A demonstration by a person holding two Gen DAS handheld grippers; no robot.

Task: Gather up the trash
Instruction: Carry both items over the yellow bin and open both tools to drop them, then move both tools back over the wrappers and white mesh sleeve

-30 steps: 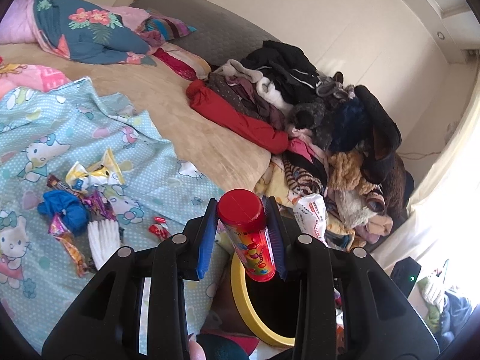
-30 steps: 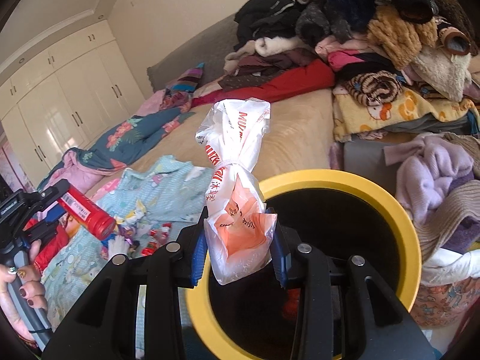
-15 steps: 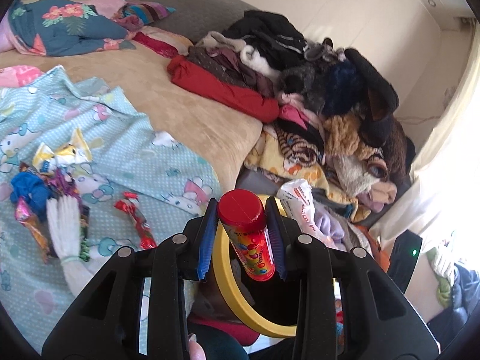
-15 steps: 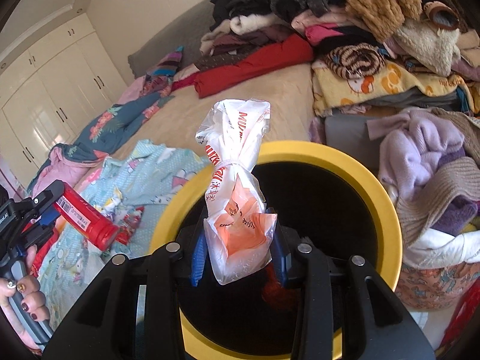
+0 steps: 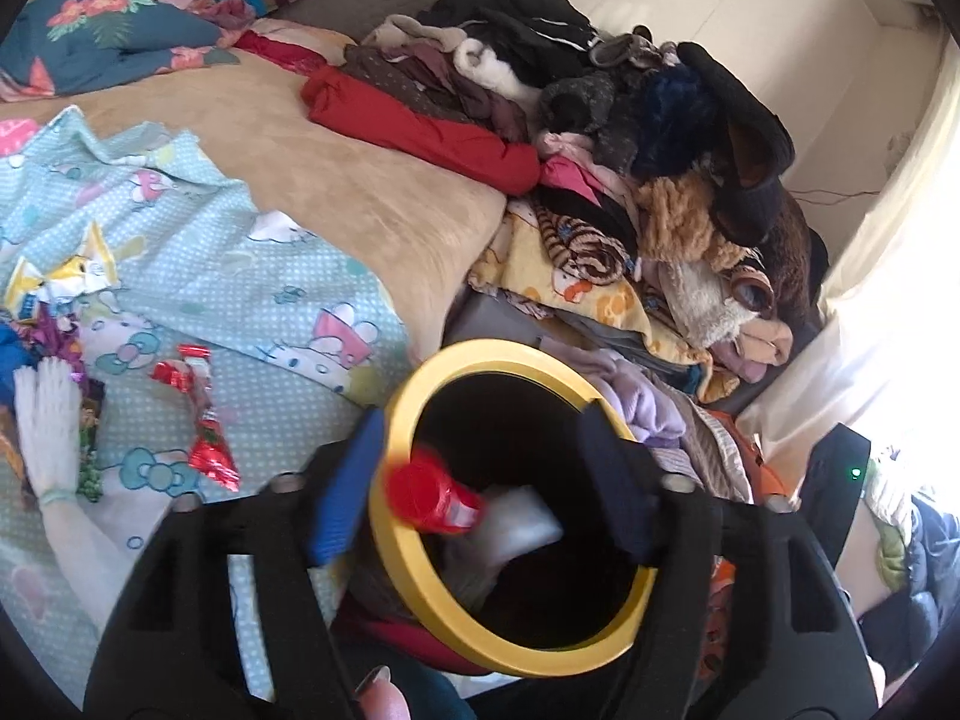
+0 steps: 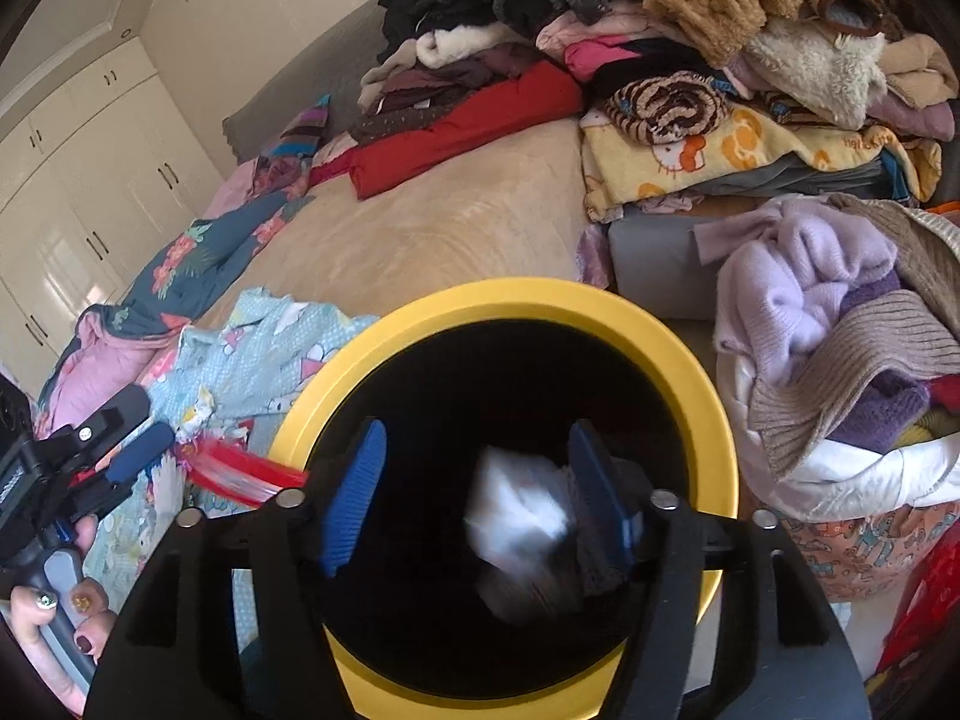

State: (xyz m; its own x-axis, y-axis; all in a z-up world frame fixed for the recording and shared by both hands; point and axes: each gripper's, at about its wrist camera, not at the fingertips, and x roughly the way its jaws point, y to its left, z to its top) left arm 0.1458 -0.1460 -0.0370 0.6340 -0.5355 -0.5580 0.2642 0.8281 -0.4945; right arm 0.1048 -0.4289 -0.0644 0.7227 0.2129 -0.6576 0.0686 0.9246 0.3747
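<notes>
The left gripper [image 5: 480, 486] has just been opening and its blue-padded fingers [image 5: 345, 498] now stand spread wide above the yellow-rimmed bin [image 5: 414, 588]; the red-capped tube [image 5: 435, 495] sits blurred between them, touching neither pad, over the near left part of the bin's rim; the right gripper [image 6: 474, 492] has likewise just been opening, its fingers [image 6: 351, 498] well apart over the bin's dark mouth; the white plastic bag [image 6: 519, 510] shows blurred between them, close by the right pad, though whether it touches that pad cannot be told; from the left wrist view the bag appears as a pale shape inside the bin, just beside the tube; the rest of the bin's inside is too dark to read; left of the bin, on the blue cartoon-print sheet [image 5: 252, 294], lie a red foil wrapper [image 5: 204, 420], a white glove [image 5: 51, 426] and a yellow-white wrapper [image 5: 60, 276]; far right a pile of clothes [image 5: 630, 138] covers the bed's far side; right of the bin a basket of knitwear [image 6: 840, 324] stands heaped; a hand [image 6: 57, 624] grips the left gripper's handle at the near left of the right wrist view
</notes>
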